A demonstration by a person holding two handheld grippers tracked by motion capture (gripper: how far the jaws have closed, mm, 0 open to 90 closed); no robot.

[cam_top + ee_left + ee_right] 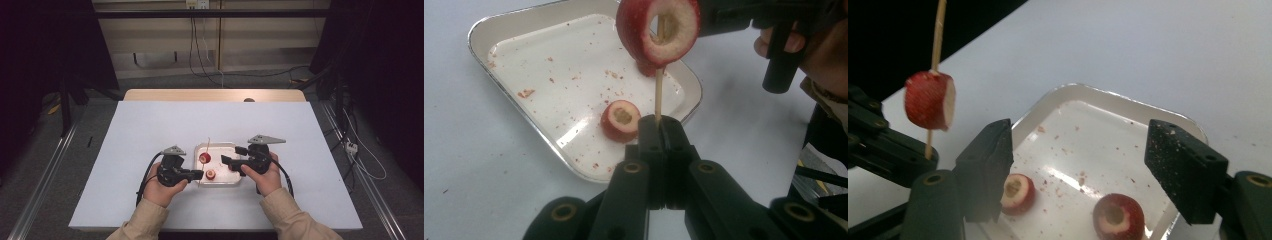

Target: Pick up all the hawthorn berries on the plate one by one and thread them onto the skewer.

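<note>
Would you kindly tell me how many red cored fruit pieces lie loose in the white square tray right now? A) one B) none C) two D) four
C: the right gripper view shows two red cored fruit pieces lying in the white square tray, while a third piece sits on the thin wooden skewer pinched by the left gripper.

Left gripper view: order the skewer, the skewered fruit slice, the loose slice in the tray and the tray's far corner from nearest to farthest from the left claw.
1. Skewer, clamped in the left claw.
2. Loose slice, just left.
3. Skewered slice, up the stick.
4. Tray's far corner, upper left.
</note>
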